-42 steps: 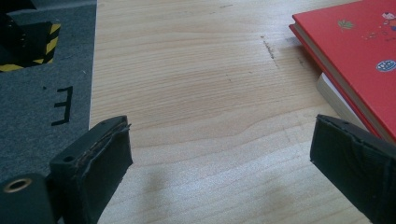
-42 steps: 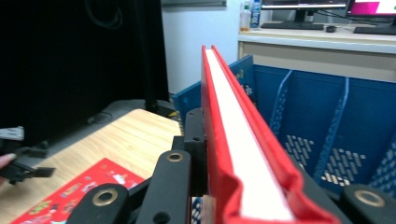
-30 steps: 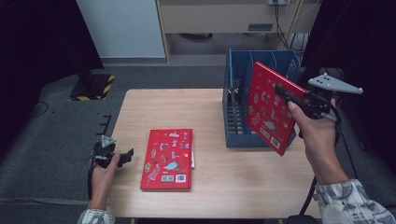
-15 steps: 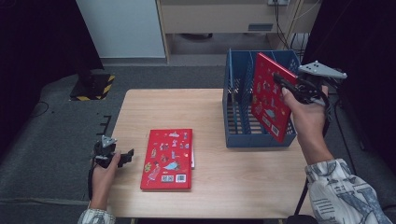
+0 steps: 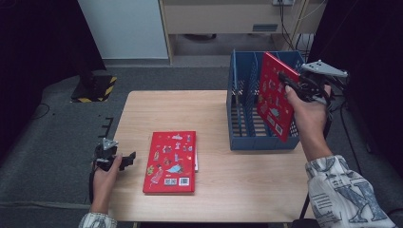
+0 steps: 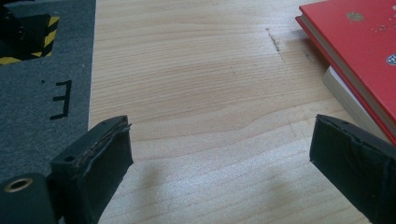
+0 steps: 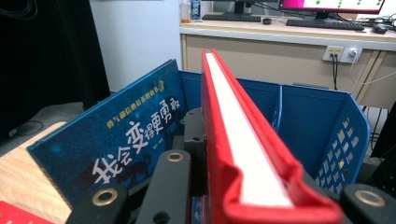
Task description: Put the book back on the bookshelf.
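The red book (image 5: 274,97) is held upright and tilted, its lower edge down inside the blue file rack (image 5: 259,141) at about 2 o'clock on the table (image 5: 209,107); its top corner stands above the rack's rim. The right gripper (image 5: 291,84) is clenched on the book's edge, the jaws pinching the cover and pages between them, as the right gripper view (image 7: 233,140) shows plainly. By my reading, the step in hand is slotting this book into a rack compartment, and it is partly in. The next move calls for lowering it straight between the dividers until it stands on the rack floor, then letting go. Just beside it, at 9 o'clock in the right gripper view, a dark blue book (image 7: 116,140) leans in the neighbouring slot; that slant and the divider could catch the red cover. A second red book (image 5: 171,161) lies flat near the table's centre-front, at roughly 6 o'clock, likely next in line. The left gripper (image 5: 124,160) rests at 8 o'clock near the table edge, jaws spread wide with nothing between them, the flat book's corner (image 6: 355,51) off toward 2 o'clock in its own view
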Demonstrator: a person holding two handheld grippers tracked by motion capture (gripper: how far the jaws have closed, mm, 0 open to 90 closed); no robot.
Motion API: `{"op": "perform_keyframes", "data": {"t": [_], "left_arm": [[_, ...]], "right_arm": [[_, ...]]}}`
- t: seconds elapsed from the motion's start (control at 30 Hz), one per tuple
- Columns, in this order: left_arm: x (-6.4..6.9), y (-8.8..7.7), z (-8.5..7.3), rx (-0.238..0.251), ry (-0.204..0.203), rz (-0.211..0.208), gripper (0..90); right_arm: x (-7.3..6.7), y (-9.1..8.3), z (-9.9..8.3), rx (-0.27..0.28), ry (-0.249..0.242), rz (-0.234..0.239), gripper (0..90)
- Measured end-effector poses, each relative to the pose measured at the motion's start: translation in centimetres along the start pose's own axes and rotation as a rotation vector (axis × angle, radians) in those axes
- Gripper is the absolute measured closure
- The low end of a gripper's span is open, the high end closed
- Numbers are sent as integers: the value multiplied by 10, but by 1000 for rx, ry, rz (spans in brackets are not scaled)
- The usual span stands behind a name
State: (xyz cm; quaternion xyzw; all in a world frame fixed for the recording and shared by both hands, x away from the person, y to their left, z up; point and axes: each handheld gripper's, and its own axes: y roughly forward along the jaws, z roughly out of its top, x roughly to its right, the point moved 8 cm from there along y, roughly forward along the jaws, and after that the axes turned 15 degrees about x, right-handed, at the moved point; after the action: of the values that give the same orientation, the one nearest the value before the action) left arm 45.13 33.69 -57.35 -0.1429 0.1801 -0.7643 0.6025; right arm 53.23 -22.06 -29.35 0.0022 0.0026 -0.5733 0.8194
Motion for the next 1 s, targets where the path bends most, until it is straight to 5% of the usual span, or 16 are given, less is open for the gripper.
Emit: {"op": "perform_keyframes", "data": {"t": [1.0], "left_arm": [[-3, 0, -2, 0, -32, 1, 59]], "right_arm": [[20, 42, -11, -19, 28, -71, 792]]}}
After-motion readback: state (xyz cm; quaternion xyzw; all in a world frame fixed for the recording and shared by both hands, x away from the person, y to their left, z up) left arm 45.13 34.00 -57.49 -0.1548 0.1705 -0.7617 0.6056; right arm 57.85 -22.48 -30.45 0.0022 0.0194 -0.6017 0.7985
